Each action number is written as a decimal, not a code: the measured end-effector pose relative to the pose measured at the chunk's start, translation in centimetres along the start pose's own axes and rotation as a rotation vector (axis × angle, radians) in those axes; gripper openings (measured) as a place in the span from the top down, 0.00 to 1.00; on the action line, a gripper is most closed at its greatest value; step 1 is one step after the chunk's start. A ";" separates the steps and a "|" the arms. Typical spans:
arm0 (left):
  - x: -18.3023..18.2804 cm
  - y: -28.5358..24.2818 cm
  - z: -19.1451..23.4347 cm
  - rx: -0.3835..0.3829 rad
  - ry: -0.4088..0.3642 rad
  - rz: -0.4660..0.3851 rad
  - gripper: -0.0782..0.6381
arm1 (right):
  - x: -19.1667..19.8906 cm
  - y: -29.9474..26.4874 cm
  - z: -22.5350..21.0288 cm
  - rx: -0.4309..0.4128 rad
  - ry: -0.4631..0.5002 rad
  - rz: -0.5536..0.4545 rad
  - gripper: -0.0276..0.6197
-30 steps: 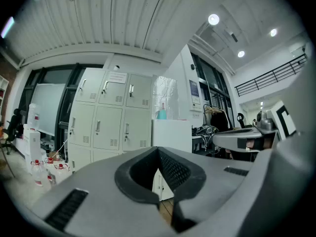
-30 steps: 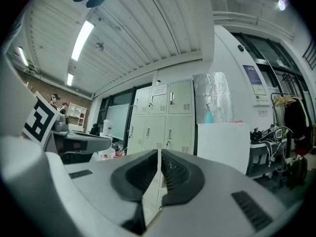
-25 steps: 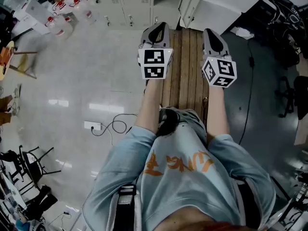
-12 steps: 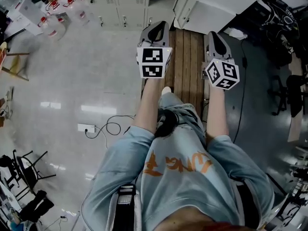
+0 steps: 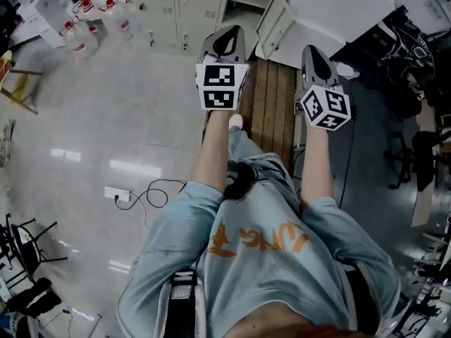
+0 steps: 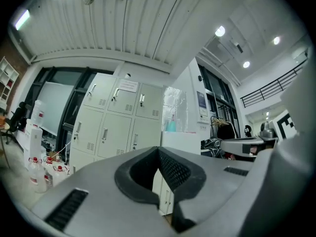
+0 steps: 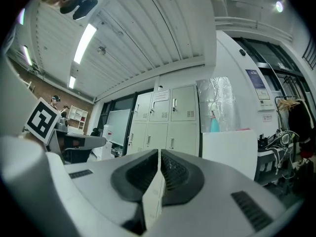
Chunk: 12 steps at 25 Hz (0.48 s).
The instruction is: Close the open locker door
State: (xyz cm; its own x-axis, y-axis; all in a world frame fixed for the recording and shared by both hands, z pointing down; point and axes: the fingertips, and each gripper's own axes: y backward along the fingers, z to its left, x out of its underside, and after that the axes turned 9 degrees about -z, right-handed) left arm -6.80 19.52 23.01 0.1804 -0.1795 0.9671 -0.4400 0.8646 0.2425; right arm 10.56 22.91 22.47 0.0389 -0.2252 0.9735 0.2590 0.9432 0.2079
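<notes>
The shirt's orange lettering (image 5: 261, 239) and the locker notice (image 6: 127, 86) cannot be read.

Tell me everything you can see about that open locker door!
The open locker door is a pale, plain panel that looks like painted metal, matching the shut lockers beside it. It stands swung out from the locker row towards the person, by the far end of the wooden boards on the floor. Nothing seems to touch it: the left hand-held gripper and the right hand-held gripper are short of it.
</notes>
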 end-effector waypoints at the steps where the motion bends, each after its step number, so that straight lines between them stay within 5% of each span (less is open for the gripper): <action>1: 0.0 -0.3 0.4 -0.005 -0.001 -0.002 0.87 | 0.0 -0.6 0.1 -0.006 -0.001 -0.004 0.90; 12: 3.5 -6.7 3.5 -0.027 -0.010 0.029 0.87 | 4.3 -7.6 -2.3 -0.034 -0.026 0.032 0.90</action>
State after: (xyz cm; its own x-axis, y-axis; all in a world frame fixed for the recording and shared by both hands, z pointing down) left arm -6.30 11.42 25.06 0.1587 -0.1589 0.9745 -0.4205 0.8821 0.2123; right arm 11.02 14.17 24.86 0.0225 -0.1880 0.9819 0.2905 0.9410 0.1735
